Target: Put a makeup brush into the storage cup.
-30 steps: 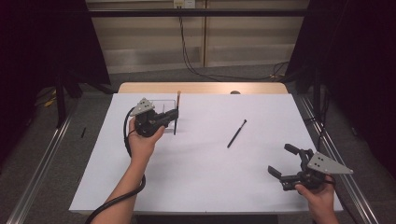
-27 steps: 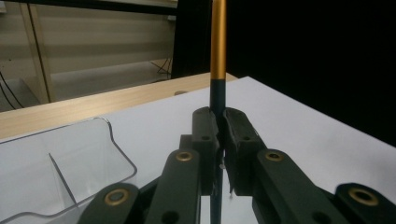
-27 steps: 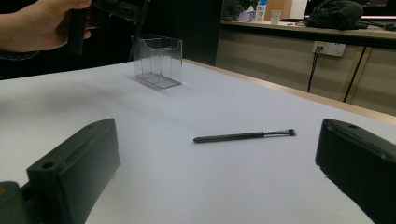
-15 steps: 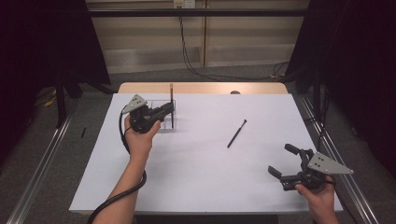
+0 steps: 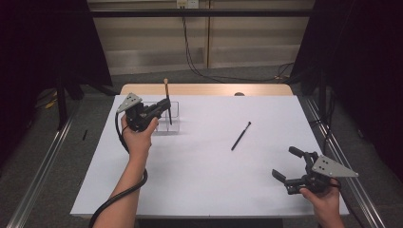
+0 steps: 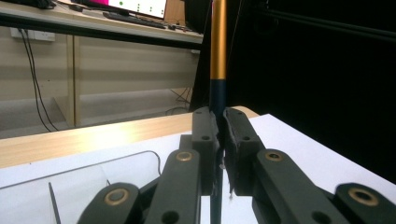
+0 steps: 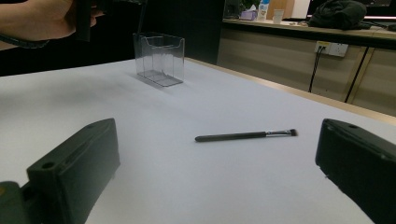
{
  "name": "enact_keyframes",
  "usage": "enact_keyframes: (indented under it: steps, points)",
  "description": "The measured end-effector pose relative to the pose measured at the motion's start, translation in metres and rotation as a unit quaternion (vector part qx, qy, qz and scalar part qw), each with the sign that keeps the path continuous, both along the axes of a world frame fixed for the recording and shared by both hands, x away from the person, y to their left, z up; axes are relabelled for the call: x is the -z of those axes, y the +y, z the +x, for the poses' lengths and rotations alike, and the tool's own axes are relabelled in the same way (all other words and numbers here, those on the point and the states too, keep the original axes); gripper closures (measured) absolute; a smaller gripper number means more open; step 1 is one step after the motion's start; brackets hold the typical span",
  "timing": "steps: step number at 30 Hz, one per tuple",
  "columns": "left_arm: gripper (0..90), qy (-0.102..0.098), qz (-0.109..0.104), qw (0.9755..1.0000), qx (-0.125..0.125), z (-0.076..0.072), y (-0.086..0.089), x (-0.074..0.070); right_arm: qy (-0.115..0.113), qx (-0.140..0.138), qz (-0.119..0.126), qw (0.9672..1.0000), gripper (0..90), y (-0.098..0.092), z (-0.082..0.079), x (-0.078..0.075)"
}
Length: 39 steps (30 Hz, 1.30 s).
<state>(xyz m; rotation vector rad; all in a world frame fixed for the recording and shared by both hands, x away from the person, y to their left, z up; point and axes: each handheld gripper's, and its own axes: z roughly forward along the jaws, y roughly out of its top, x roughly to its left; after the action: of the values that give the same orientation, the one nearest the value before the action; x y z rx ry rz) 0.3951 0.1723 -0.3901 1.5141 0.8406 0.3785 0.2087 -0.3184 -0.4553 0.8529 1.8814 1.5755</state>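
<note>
My left gripper point(image 5: 166, 105) is shut on a thin brush point(image 5: 167, 99) with a dark handle and gold ferrule, held upright above a clear plastic organizer box point(image 5: 174, 124) at the table's far left. In the left gripper view the brush point(image 6: 218, 51) rises straight up from between the pressed jaws point(image 6: 219, 126). A second dark brush point(image 5: 241, 136) lies flat on the white table mid-right; it also lies in the right gripper view point(image 7: 245, 136). My right gripper point(image 5: 291, 167) hovers open near the front right corner, nothing between its jaws.
White sheet covers the table point(image 5: 204, 175), with a wooden strip point(image 5: 209, 89) along the far edge. The clear box point(image 7: 159, 58) stands far left in the right gripper view. Metal rails point(image 5: 40, 166) run along both sides; cables hang behind.
My left hand has carried the upright brush farther away and slightly left, from beside the box to over it. The right gripper has stayed still.
</note>
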Motion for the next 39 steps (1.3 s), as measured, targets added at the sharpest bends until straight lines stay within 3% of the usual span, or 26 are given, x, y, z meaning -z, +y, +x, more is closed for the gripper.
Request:
enact_keyframes:
  steps: [26,39]
  points:
    - [83.6,-0.02,0.011,0.9989,-0.041,0.022,0.003,-0.016,0.004,-0.003,0.0,1.0,0.0,0.0,0.001,0.001]
    - [83.6,-0.024,0.013,0.9984,-0.049,0.032,0.001,-0.02,0.004,-0.002,0.0,1.0,0.0,-0.001,0.001,0.001]
